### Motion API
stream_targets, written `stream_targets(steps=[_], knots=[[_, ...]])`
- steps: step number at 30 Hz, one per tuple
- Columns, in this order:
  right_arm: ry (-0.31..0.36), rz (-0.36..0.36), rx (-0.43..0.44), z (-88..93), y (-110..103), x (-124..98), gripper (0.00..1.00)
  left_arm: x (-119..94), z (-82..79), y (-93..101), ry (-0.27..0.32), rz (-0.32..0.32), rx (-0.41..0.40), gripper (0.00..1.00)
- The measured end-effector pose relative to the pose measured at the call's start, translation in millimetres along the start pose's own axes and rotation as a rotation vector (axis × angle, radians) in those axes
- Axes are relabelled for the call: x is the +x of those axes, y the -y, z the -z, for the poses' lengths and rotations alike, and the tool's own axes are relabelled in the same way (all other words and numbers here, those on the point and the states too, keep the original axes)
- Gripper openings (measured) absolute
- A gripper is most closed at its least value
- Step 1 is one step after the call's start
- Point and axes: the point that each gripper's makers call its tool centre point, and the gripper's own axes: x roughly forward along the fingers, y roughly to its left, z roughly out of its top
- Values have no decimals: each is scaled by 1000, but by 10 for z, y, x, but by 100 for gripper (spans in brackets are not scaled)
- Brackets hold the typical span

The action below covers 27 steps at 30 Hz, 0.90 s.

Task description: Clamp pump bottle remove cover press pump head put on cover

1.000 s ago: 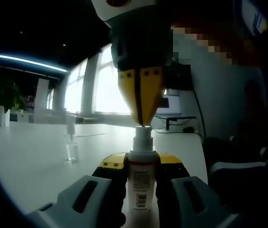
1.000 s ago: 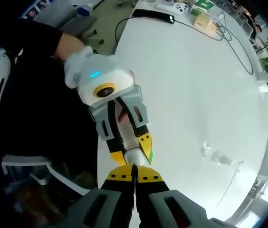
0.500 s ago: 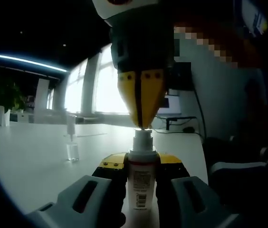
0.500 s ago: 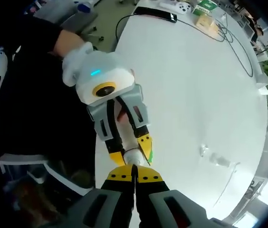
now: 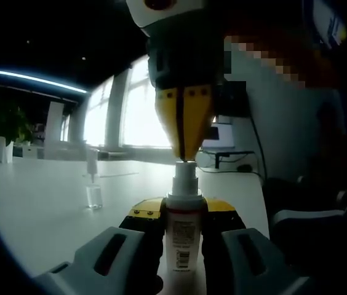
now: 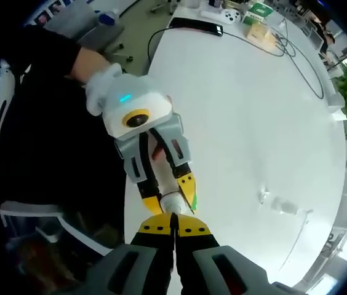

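Now the left tongs [image 5: 183, 230] are pinching the pump bottle [image 5: 182, 236] around its body and are holding it upright just above the near edge of the white desk [image 5: 50, 209]. The right tongs [image 5: 186, 158] are coming down from 12 o'clock in the left gripper view, pressed together, with their yellow tips touching the top of the pump head [image 5: 184, 175]. In my judgement the step in hand is pressing the pump head. To do it well, the push should be going straight down along the bottle's axis, while the left tongs are gripping firmly so that the bottle is not slipping or tilting; a push from the side could be making the tips slide off the small top.

The bottle is slim and pale, with a label and a barcode on its front and a white, narrow pump head. The clear cover [image 5: 93, 195] is standing well apart on the desk, at about 9 o'clock from the bottle, and is waiting for the last step
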Motion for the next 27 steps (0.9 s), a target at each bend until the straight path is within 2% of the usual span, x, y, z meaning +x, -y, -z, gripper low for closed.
stream_targets(steps=[16,20,27], knots=[[61,18,-18,10,-4,-21,0,-3,0,-1,-1,-4,-1,14],[42,7,-34,94,-30,-37,0,-4,-1,-5,-1,-4,-1,14],[135,47,-19,5,44,-147,2,-2,1,-7,0,-5,-1,14]])
